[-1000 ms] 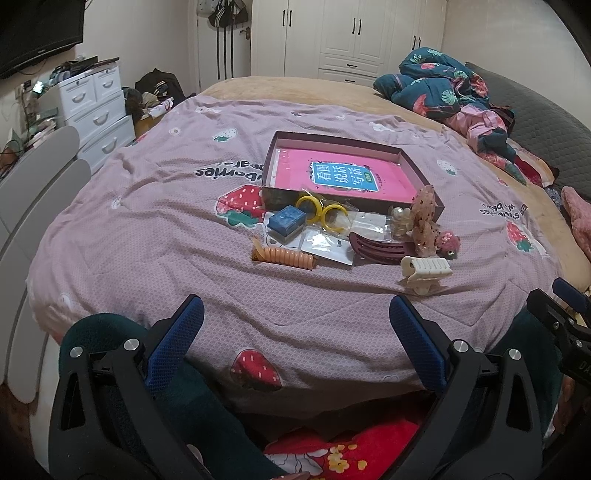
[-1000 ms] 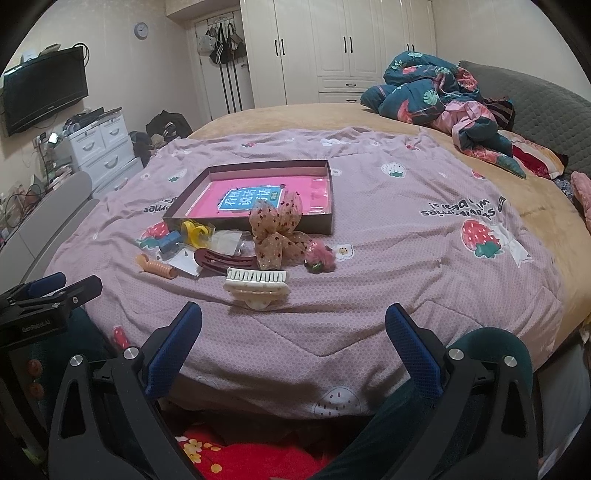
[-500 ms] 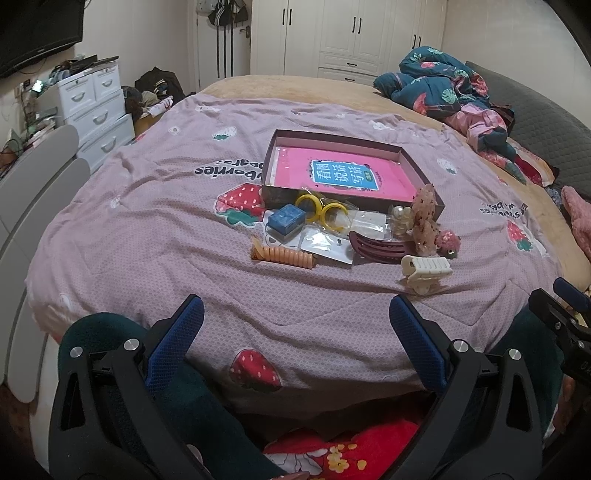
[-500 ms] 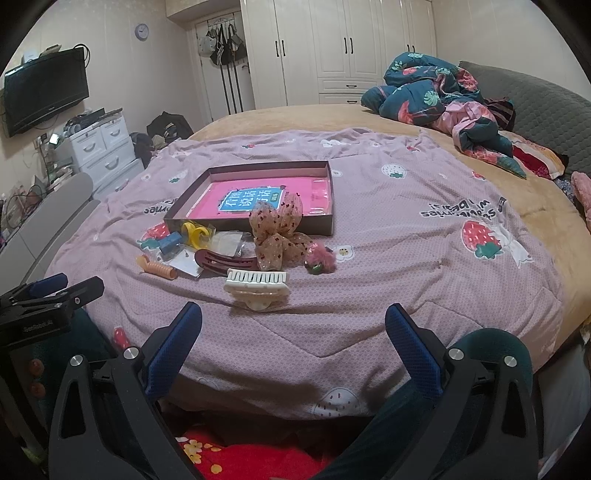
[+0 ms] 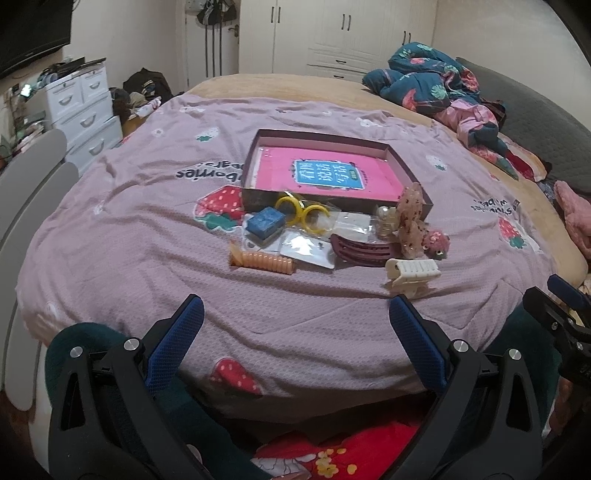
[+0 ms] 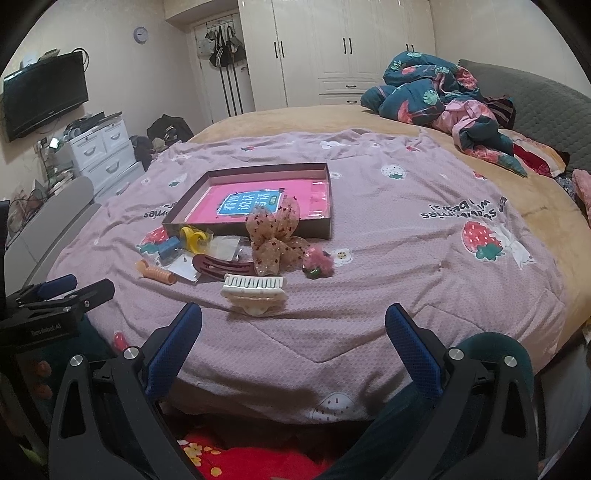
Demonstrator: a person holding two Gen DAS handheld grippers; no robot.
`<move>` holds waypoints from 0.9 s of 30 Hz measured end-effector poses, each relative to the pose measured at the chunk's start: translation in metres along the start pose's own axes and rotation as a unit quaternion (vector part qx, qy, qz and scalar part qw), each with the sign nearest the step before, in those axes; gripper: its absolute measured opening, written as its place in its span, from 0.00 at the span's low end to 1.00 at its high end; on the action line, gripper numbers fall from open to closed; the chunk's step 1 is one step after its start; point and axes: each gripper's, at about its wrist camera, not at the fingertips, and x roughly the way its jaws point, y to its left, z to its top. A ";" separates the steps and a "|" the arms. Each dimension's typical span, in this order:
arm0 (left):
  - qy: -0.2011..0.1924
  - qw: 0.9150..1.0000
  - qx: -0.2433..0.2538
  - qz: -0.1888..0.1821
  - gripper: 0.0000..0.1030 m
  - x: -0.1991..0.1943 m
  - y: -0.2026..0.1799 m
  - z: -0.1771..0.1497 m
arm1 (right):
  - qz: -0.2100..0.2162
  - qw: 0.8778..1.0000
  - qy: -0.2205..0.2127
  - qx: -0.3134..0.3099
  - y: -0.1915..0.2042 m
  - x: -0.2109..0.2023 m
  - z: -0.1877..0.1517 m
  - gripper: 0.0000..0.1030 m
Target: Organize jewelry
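"GenRobot.AI" is printed on the left gripper (image 6: 55,299) body. Upside-down "Strawberries w/ Bear" lettering is seen on the bedspread (image 6: 466,211). Chinese characters on the box's (image 5: 404,168) blue label aren't legible.

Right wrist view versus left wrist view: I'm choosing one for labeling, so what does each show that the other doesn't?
Only the right wrist view shows the wall clock, the whole TV, and the left gripper from the side.

Only the left wrist view shows the right gripper at its edge, and the yellow rings as two open loops.

Both show the box with its pink sheet, the white claw clip, maroon clip, orange coil, blue block, bow, and their own open gripper.
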 end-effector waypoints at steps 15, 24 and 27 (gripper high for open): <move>0.018 1.000 0.004 -0.020 0.91 0.041 -0.005 0.030 | -0.013 1.000 0.002 -0.002 -0.031 0.024 0.035 0.96; 0.047 0.999 0.021 0.000 0.91 0.085 0.009 0.062 | -0.006 1.000 0.013 -0.028 -0.032 0.052 0.056 0.96; 0.057 0.998 0.039 -0.012 0.91 0.100 0.009 0.068 | 0.006 0.999 0.022 -0.035 -0.029 0.065 0.060 0.96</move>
